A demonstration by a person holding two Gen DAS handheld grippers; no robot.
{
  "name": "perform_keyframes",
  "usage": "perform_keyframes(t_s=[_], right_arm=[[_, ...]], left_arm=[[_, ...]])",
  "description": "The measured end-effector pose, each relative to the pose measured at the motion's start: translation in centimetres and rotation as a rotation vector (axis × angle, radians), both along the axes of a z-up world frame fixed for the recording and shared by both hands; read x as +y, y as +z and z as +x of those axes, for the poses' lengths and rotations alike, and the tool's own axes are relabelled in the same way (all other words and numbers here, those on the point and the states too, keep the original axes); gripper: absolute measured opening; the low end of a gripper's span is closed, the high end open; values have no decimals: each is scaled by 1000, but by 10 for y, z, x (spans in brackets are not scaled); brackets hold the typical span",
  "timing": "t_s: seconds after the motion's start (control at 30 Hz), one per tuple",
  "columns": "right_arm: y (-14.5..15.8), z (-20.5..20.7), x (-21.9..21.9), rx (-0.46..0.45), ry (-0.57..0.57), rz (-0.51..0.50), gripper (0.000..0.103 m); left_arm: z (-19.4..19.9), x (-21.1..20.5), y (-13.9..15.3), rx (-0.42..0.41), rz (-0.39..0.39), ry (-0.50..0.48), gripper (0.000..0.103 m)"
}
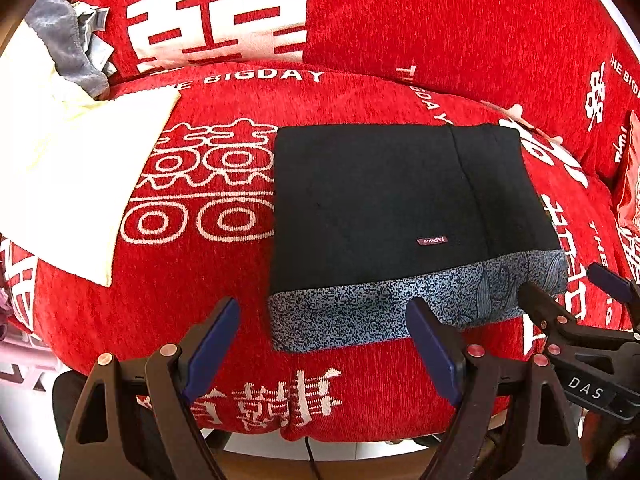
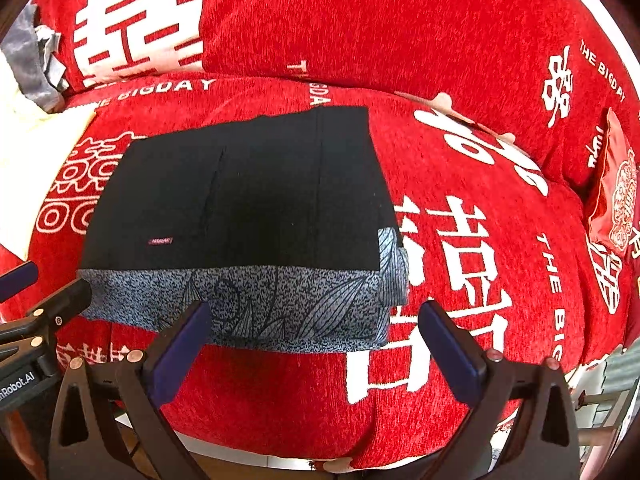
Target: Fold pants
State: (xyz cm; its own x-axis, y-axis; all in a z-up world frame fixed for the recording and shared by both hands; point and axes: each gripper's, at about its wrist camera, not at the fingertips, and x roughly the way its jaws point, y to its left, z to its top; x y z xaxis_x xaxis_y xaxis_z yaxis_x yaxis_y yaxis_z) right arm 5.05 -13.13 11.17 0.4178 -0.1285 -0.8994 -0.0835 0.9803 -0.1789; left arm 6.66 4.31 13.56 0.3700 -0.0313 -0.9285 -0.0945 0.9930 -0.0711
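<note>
The pants (image 1: 384,208) lie folded into a flat black rectangle with a grey-blue patterned band along the near edge, on a red sofa seat (image 1: 208,280). A small pink label shows on the black part. They also show in the right wrist view (image 2: 240,208). My left gripper (image 1: 324,312) is open and empty, just in front of the band's left half. My right gripper (image 2: 316,316) is open and empty, in front of the band's right corner. The right gripper also shows at the right edge of the left wrist view (image 1: 568,284).
The sofa cover (image 2: 460,40) is red with white characters and "THE BIGDAY" text. A folded pale yellow cloth (image 1: 68,168) lies at the left, with a grey garment (image 1: 64,40) behind it. A red printed pouch (image 2: 616,200) rests at the far right.
</note>
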Motion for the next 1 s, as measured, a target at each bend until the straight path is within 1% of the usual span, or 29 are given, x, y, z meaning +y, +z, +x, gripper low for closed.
perform_keyframes(t_s=[1.0], right_arm=[[-4, 1, 5, 8, 21, -11, 103]], left_arm=[[0, -3, -10, 19, -1, -11, 86]])
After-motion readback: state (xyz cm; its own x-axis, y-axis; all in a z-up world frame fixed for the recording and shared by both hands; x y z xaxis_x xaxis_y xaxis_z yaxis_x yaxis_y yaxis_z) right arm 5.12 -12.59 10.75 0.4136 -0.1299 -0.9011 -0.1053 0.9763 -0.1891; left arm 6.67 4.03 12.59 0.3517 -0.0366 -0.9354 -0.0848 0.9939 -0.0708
